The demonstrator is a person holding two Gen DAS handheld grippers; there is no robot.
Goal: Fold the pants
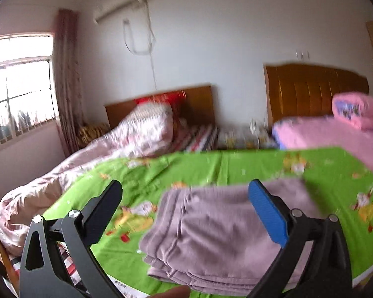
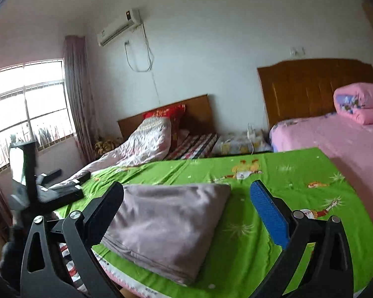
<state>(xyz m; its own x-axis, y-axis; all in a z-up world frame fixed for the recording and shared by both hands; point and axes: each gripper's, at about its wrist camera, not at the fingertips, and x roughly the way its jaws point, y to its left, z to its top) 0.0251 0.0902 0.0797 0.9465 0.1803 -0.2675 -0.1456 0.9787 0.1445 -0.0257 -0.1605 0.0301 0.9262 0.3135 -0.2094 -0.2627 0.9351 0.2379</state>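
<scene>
The mauve pants lie folded into a thick rectangular stack on the green cartoon-print sheet. In the left wrist view the stack sits just ahead of my left gripper, which is open and holds nothing; its blue pad hovers over the stack's right part. In the right wrist view the folded pants lie ahead and slightly left of my open, empty right gripper. The left gripper also shows there at the left, above the sheet's edge.
A pink bed with a rolled pink quilt adjoins on the right. A second bed with a pale floral quilt lies at the back left. Wooden headboards, a window and a curtain line the walls.
</scene>
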